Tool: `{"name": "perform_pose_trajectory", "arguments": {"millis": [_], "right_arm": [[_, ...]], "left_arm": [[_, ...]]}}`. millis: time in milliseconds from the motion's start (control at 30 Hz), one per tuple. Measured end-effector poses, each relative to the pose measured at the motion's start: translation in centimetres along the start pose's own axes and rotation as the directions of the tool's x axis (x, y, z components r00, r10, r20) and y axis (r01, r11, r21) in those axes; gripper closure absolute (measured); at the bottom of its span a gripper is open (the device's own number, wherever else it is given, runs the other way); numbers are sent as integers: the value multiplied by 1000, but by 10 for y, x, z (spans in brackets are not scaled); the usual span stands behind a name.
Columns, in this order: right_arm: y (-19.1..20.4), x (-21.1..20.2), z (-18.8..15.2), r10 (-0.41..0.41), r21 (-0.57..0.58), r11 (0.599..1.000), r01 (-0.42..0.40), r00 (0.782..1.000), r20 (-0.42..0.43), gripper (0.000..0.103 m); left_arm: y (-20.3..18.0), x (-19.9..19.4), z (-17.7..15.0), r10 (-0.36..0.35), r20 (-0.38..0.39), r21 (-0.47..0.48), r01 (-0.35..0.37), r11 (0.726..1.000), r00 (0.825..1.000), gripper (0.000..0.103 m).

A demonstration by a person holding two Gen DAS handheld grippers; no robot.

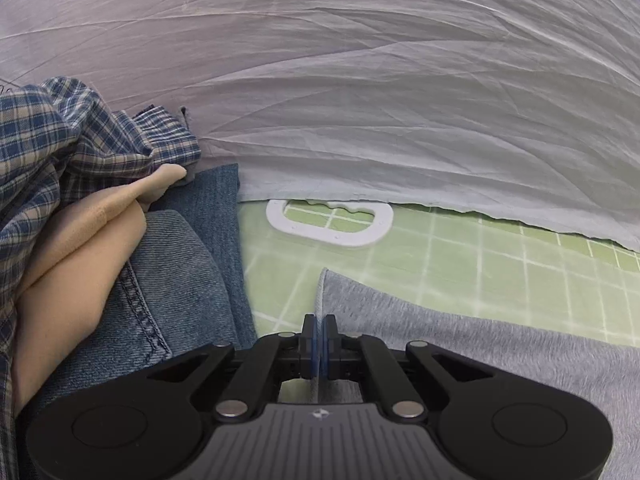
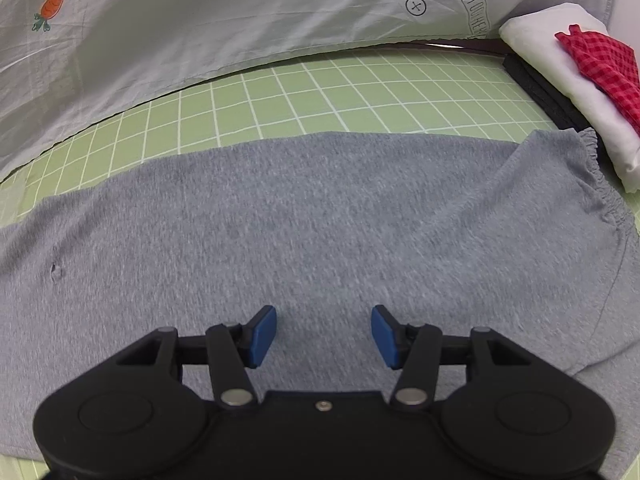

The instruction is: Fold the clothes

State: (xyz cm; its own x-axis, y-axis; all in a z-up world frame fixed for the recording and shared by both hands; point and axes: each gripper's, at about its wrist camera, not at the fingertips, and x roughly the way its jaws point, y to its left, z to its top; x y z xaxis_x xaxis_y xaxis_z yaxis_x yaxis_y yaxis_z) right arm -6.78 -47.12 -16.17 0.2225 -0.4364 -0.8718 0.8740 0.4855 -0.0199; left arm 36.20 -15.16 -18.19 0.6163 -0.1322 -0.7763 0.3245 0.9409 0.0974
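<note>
One grey knit garment [image 2: 320, 216], spread flat on the green grid mat [image 2: 320, 92], filling the centre of the right wrist view; gathered elastic edge at 2 o'clock. Soft, light, limp jersey by the look of it; likely to drape and slide, so best taken at hems or corners. Left gripper [image 1: 319, 336]: pads pressed together on the garment's edge. Right gripper [image 2: 323, 334]: jaws wide apart, holding nothing, over the cloth. Writing: partial lettering on the pale sheet [image 2: 168, 28] at 1 o'clock, not legible; carrot prints.
</note>
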Motion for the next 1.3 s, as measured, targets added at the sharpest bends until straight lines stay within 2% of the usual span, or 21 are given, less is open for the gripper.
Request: {"name": "perform_pose_trajectory", "arguments": {"millis": [100,200,233,267,300,433,533,567,633,767,1000,1167,1300], "right_arm": [[4,0,0,15,-26,1000,-15,1000,5,50],[5,-6,-1,28,-52,998,-27,999,21,50],[3,-8,-2,34,-54,998,-33,999,25,49],[2,-10,-3,39,-53,998,-38,999,27,46],[1,-12,-5,42,-54,998,-40,999,29,44],[-3,-22,-15,26,-79,997,-22,999,41,18],[-10,-32,-29,36,-98,995,-30,998,59,14],[-14,-36,-35,45,-96,995,-39,997,61,9],[-21,-43,-50,61,-87,995,-55,996,62,4],[-29,-54,-79,90,-105,991,-85,995,44,4],[-24,-62,-109,131,-151,980,-129,991,5,4],[-16,-68,-119,156,-172,973,-153,988,4,4],[-10,-70,-130,161,-188,969,-158,987,0,4]], "left_arm": [[10,1,5,15,-14,-51,-15,999,1000,99],[12,-17,4,-31,10,-51,31,998,999,92],[11,-26,2,-55,20,-47,56,997,998,84],[11,-36,0,-76,27,-42,77,996,997,73],[10,-47,-4,-88,33,-38,89,995,996,69],[-1,-94,-30,-105,23,-24,106,994,994,48],[-10,-129,-62,-101,-2,-32,101,994,995,39],[-11,-139,-73,-106,-11,-31,105,994,994,37],[-13,-162,-100,-104,-34,-33,103,994,994,35],[-2,-197,-148,-85,-76,-54,81,995,994,34],[34,-226,-210,-51,-161,-128,30,991,986,34],[46,-237,-235,-45,-184,-133,20,991,982,34],[45,-237,-234,-62,-167,-101,45,994,984,34]]}}
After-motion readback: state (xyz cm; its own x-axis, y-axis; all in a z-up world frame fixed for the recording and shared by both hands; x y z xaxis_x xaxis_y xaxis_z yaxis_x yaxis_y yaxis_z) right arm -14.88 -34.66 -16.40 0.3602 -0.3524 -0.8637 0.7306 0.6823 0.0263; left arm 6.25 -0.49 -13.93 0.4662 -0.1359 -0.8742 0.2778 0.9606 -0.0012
